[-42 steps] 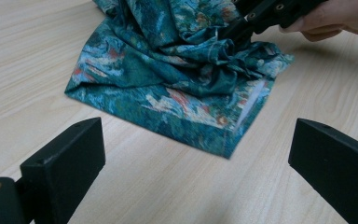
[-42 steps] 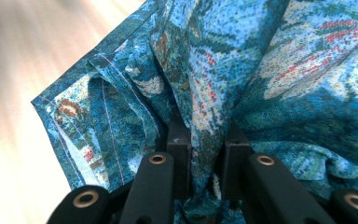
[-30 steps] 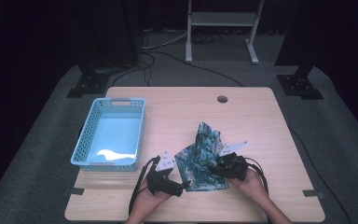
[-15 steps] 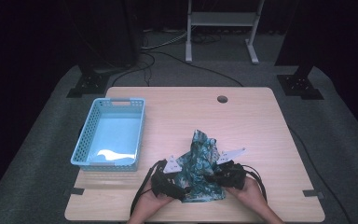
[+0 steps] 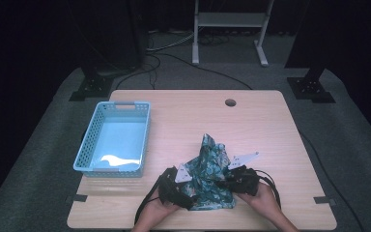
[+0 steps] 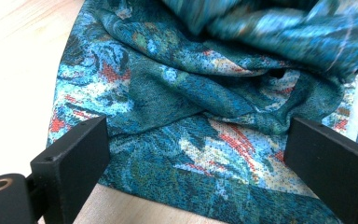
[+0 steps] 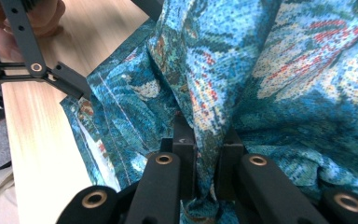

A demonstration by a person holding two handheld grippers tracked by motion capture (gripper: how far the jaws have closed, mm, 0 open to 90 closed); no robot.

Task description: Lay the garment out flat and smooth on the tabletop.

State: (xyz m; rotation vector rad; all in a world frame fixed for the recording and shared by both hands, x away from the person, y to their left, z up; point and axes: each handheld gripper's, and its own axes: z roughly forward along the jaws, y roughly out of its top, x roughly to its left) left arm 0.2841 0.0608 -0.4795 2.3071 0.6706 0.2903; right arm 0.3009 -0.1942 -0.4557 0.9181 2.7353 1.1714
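I have a patterned teal cloth point(image 5: 207, 176) bunched up near the front edge of the table point(image 5: 265, 125), between my two hands. My right tongs point(image 7: 204, 154) are pinched together on a fold of it, the fabric squeezed between the two jaws and rising up from them in a ridge. My left tongs point(image 6: 196, 158) stand wide apart over the cloth's flat lower corner, one jaw on each side, the pads not pressing on anything. In the high view the left tongs point(image 5: 176, 186) sit at the cloth's left edge and the right tongs point(image 5: 239, 180) at its right. A blue basket point(image 5: 92, 145) rests well apart to the left.
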